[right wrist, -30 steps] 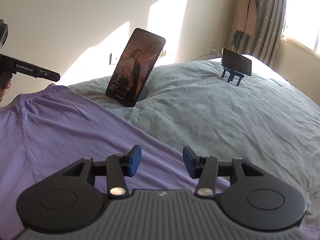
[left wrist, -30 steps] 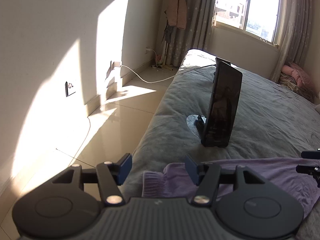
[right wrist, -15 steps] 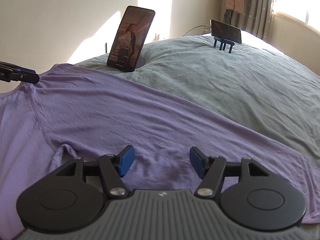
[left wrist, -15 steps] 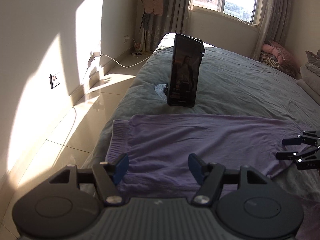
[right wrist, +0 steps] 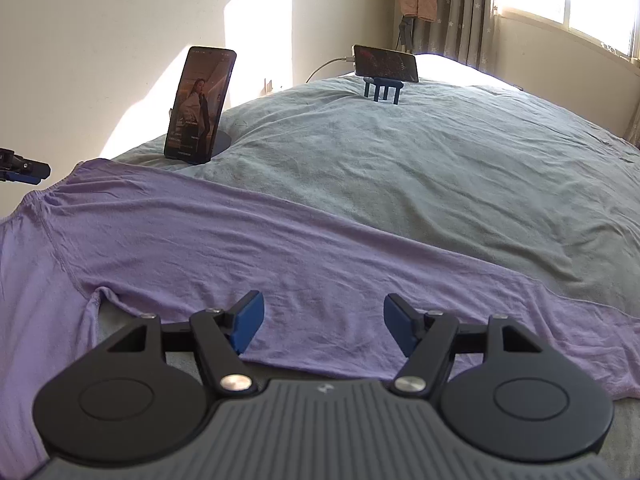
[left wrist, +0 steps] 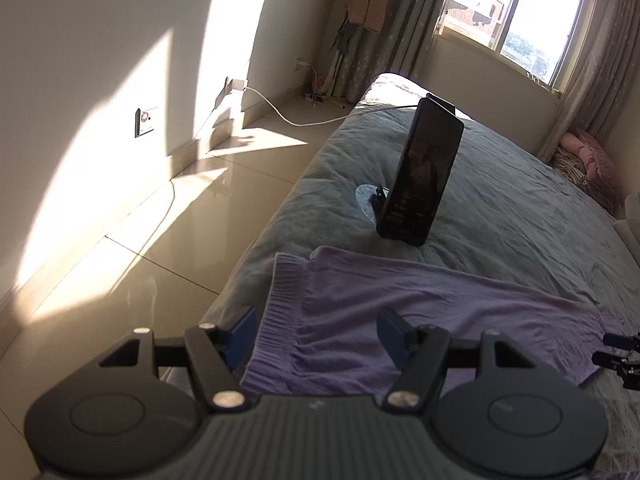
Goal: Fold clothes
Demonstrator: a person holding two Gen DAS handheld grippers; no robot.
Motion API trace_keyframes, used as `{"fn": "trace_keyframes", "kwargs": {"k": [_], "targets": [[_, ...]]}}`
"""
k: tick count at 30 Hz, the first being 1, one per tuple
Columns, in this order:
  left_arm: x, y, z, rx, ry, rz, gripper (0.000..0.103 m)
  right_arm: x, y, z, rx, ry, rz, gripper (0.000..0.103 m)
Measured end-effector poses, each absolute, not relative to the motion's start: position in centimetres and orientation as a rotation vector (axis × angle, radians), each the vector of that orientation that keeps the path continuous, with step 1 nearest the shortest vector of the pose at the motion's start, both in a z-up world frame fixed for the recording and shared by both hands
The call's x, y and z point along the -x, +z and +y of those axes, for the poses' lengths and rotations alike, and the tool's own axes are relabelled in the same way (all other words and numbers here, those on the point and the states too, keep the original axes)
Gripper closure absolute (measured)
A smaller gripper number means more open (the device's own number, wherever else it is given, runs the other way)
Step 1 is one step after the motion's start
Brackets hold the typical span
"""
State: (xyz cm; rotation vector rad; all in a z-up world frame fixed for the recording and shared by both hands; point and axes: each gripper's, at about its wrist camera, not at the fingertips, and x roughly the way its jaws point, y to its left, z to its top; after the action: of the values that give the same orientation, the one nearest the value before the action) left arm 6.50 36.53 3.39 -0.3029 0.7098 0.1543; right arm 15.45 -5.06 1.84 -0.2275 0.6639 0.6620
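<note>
Left wrist view has my left gripper (left wrist: 316, 332) wide and empty over the ribbed hem of the purple shirt (left wrist: 420, 312), while my right gripper (right wrist: 323, 322), its jaws just opening with nothing between them, hovers above the shirt spread flat on the bed (right wrist: 440, 168) near a propped phone (right wrist: 200, 102).

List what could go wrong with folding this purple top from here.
1. The upright phone stands right beside the purple top; lifting fabric could topple it.
2. The top's ribbed hem lies at the bed's edge and may slide floorward.
3. Both grippers, left and right, are open, holding nothing.
</note>
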Motion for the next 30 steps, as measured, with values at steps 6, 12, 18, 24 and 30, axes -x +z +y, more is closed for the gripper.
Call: {"fn": "trace_keyframes", "kwargs": {"k": [6,12,18,24,30], "targets": [[-9.4,2.4,36.2,0.159,0.218,0.737,0.035,-16.6,1.9,-2.9,0.263,0.700,0.652,0.031],[-10.9,1.6,38.0,0.218,0.230,0.750,0.036,-18.5,2.0,-0.1,0.297,0.743,0.642,0.031],[-11.9,0.8,38.4,0.244,0.206,0.738,0.048,-20.0,1.8,2.8,0.317,0.786,0.635,0.031],[-12.3,0.3,38.5,0.265,0.204,0.737,0.053,-21.8,0.9,4.7,0.362,0.775,0.651,0.031],[-12.7,0.4,37.4,0.173,0.211,0.740,0.053,-22.7,-0.2,4.8,0.371,0.746,0.679,0.031]]}}
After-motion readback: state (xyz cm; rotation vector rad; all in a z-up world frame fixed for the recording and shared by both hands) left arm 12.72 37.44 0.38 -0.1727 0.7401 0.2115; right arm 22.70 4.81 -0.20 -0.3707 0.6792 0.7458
